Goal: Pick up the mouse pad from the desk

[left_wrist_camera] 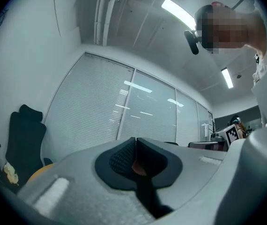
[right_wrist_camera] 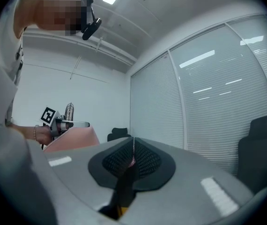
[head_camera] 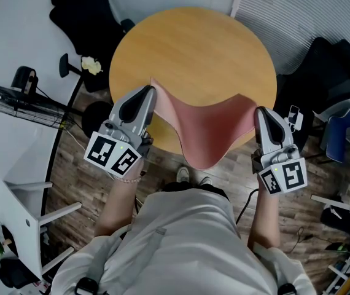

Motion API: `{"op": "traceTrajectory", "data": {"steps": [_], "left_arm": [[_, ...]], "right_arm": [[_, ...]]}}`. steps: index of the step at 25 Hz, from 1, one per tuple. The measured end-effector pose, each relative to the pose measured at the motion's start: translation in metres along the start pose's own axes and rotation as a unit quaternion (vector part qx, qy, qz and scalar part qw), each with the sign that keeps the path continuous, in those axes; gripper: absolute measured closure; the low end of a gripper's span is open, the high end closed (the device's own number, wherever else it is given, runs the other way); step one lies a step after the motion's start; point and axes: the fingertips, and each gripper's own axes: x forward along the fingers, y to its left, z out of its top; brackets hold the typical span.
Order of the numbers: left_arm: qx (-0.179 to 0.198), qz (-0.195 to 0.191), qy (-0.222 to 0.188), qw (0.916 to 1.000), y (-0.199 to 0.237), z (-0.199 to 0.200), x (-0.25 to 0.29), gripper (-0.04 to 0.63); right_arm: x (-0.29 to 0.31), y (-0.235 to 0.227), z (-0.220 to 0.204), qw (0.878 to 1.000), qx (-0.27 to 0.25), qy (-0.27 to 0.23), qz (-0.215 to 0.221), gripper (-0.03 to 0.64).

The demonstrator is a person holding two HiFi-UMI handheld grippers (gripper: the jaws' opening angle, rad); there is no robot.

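A pink mouse pad point(head_camera: 207, 131) hangs slack in the air in front of a round wooden desk point(head_camera: 187, 54), sagging in the middle between my two grippers. My left gripper point(head_camera: 151, 94) is shut on its left corner; a sliver of pink shows between the closed pads point(left_wrist_camera: 137, 165) in the left gripper view. My right gripper point(head_camera: 258, 113) is shut on the right corner, with pink pinched at the pads point(right_wrist_camera: 132, 161). In the right gripper view the lifted mouse pad point(right_wrist_camera: 75, 138) and the other gripper's marker cube point(right_wrist_camera: 48, 116) show at the left.
Black office chairs stand at the back left point(head_camera: 86, 14) and right point(head_camera: 325, 72). A fan point(head_camera: 15, 97) and a white shelf unit point(head_camera: 31, 211) are on the left. The person's feet point(head_camera: 190, 176) stand on the wood floor below the pad. Blinds point(left_wrist_camera: 124, 111) cover the windows.
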Motion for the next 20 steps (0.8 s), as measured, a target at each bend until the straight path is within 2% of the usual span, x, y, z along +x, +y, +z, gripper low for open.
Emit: {"op": "traceTrajectory", "data": {"steps": [11, 20], "left_arm": [[0.008, -0.01, -0.012, 0.9998, -0.01, 0.019, 0.001, 0.583], [0.012, -0.009, -0.002, 0.9999, -0.011, 0.014, -0.002, 0.583]], "right_arm": [[-0.003, 0.007, 0.014, 1.0, -0.016, -0.007, 0.002, 0.606], [-0.004, 0.009, 0.015, 1.0, -0.019, -0.005, 0.001, 0.606]]}}
